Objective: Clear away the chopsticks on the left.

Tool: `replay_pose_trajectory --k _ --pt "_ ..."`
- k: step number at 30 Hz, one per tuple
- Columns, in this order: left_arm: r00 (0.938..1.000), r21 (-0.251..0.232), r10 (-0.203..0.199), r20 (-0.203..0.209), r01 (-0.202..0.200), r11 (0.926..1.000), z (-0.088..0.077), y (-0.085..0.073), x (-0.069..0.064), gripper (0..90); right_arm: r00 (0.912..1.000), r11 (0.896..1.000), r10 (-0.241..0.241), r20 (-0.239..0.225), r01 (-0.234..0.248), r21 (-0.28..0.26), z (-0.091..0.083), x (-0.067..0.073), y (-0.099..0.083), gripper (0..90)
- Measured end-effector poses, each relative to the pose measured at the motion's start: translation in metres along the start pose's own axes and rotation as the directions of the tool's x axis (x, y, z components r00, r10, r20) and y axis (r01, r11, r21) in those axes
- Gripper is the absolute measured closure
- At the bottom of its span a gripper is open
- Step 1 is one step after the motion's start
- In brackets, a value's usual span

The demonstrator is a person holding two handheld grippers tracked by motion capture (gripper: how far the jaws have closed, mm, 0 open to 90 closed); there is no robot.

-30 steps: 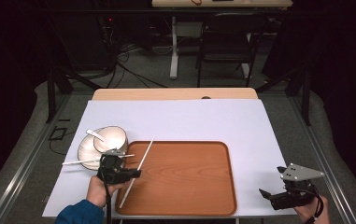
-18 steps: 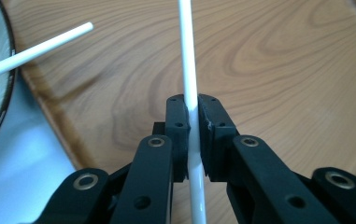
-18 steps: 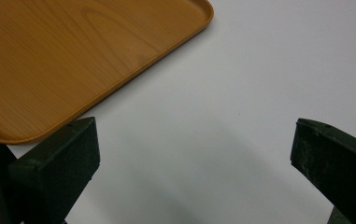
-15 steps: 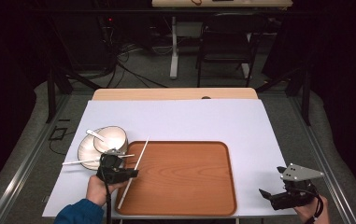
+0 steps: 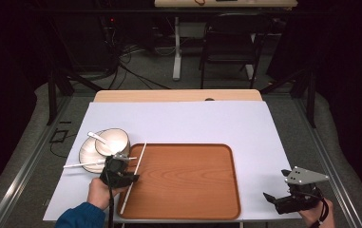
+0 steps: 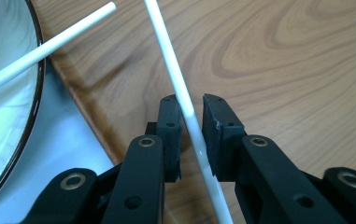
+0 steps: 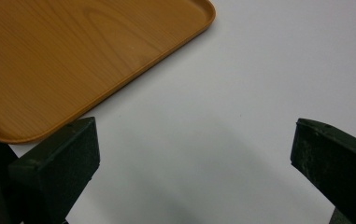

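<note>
A long white chopstick lies slanted over the left edge of the wooden tray. My left gripper straddles its lower half. In the left gripper view the chopstick runs between the pads of that gripper. It lies against the left pad, with a gap to the right one. The jaws have just been opening, and the stick rests on the tray. My right gripper hovers wide open over the white sheet at the front right, nothing between its jaws.
A second white chopstick lies across a shallow plate left of the tray, its tip reaching the tray's rim. A bowl with a white spoon sits on that plate. The tray's corner lies near the right gripper.
The chopstick's far end has swung a little to the left and settled on the tray. Both hands have kept their places.
</note>
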State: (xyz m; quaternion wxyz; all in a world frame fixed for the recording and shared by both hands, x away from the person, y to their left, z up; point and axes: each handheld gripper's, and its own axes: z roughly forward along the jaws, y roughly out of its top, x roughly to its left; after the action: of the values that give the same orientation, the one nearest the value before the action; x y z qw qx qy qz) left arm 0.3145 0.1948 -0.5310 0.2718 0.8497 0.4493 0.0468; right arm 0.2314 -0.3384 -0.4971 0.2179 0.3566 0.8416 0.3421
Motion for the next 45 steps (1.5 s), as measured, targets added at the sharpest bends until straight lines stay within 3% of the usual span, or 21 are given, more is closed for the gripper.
replay_pose_trajectory --k 21,28,39,45 --pt "0.994 0.059 0.075 -0.079 -0.07 0.9958 0.003 -0.0008 -0.004 72.1 1.0 1.0 -0.002 -0.001 0.002 0.0 -0.0005 0.0008 0.0007 0.6" --pt "0.9922 0.067 0.081 -0.095 -0.075 0.9949 0.002 -0.0015 -0.0043 70.4 1.0 1.0 -0.004 -0.004 0.004 0.0 -0.0006 0.0011 0.0008 0.6" --pt "0.9935 0.067 0.062 -0.096 -0.055 0.9962 0.0005 -0.0038 -0.0027 70.9 1.0 1.0 -0.003 -0.004 0.003 0.001 -0.0006 0.001 0.0008 0.6" --pt "0.9964 0.049 0.055 -0.064 -0.052 0.9974 -0.0044 -0.0037 0.0003 59.8 1.0 1.0 -0.004 -0.002 0.004 0.0 -0.0009 0.001 0.0007 0.6"
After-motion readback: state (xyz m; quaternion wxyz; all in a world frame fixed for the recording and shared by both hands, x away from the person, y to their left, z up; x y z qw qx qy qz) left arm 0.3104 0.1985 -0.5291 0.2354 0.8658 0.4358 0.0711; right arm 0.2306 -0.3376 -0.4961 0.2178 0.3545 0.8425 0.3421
